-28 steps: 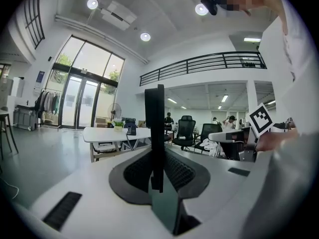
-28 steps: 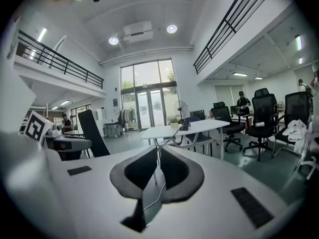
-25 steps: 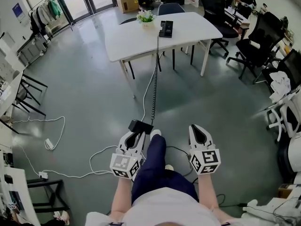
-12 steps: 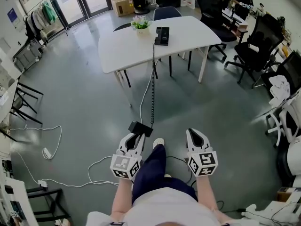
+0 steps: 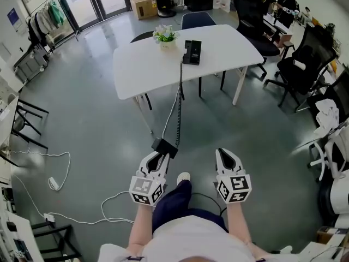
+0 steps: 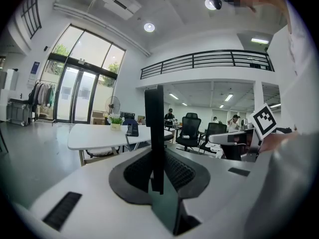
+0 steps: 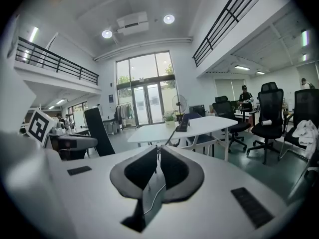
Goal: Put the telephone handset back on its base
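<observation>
You're pinching the handset (image 5: 163, 146) in your left claw (image 5: 160, 155), right claw (image 5: 227, 156) pressed together and empty, well apart from the base (image 5: 192, 52) on the worktop (image 5: 147, 64), with the docking not yet done.

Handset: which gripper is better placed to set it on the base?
Left. The left gripper clamps the handset, its cord running to the base on the table ahead; the right gripper is shut and empty.

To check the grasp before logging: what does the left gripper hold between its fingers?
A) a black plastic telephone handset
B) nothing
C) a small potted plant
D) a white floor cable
A: the black plastic telephone handset stands clamped upright in the left gripper.
</observation>
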### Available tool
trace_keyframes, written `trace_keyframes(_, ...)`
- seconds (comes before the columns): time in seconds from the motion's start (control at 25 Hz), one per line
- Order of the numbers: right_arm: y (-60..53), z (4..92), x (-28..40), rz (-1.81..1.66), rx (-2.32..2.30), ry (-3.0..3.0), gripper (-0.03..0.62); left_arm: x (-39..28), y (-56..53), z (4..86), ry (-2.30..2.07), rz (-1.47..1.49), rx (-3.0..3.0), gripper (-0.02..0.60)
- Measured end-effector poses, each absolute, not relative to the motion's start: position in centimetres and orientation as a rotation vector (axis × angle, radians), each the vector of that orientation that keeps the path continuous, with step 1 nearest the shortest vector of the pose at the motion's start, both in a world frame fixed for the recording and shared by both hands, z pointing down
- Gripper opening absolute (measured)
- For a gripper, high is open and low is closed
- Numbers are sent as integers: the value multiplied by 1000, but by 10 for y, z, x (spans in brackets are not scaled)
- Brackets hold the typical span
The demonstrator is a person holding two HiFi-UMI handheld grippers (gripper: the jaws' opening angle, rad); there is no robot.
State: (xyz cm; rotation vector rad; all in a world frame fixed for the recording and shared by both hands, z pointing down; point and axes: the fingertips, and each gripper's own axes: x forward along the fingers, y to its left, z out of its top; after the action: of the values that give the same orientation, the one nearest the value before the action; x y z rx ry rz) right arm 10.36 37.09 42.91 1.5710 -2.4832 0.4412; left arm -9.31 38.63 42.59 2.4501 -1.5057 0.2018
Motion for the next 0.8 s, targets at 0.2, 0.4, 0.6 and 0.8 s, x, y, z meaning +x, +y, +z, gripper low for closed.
trace_keyframes(0.2,329,429,97,436,1578,-2470,44,-100,344,429,-1487,199,2454,77)
trace_keyframes(0.4,293,430,83,443,1570,-2489,44,-109,306,431,-1466,172,2457,77)
trace_keyframes(0.6,259,431,75,441,1586,-2469,44,-115,269,431,-1439,169,2479,77)
trace_keyframes(0.8,230,433,68,441,1608,-2459,44,-119,238,430,-1407,173,2515,77)
